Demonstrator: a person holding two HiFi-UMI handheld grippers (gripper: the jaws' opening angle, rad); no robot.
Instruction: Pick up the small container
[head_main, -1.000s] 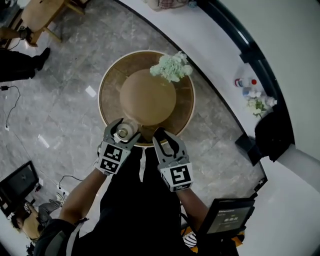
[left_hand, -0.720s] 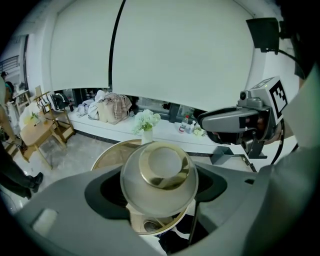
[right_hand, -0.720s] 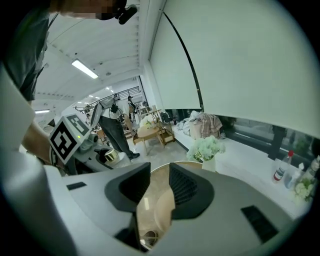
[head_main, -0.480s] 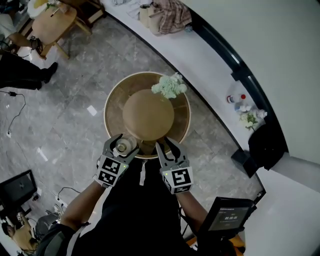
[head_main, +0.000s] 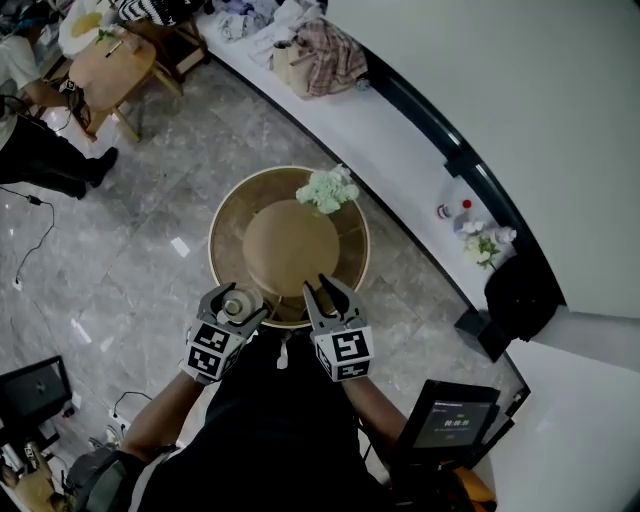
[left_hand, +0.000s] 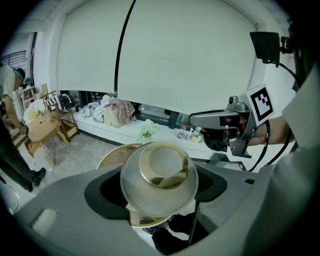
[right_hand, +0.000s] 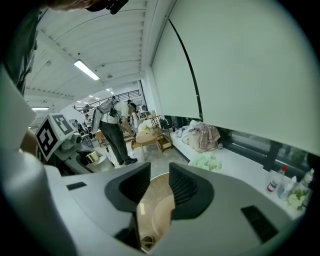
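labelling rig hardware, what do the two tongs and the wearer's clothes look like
Both the left grey moulded tongs and the right grey moulded tongs have black inner pads and a white cube with black square markers. The person wears black clothing.

The small container (left_hand: 159, 177) sits in my left tool (head_main: 236, 300), over the near edge of the round tabletop (head_main: 290, 245). My right tool (head_main: 325, 292) is just right of it, with flowers (head_main: 327, 188) on the far edge.
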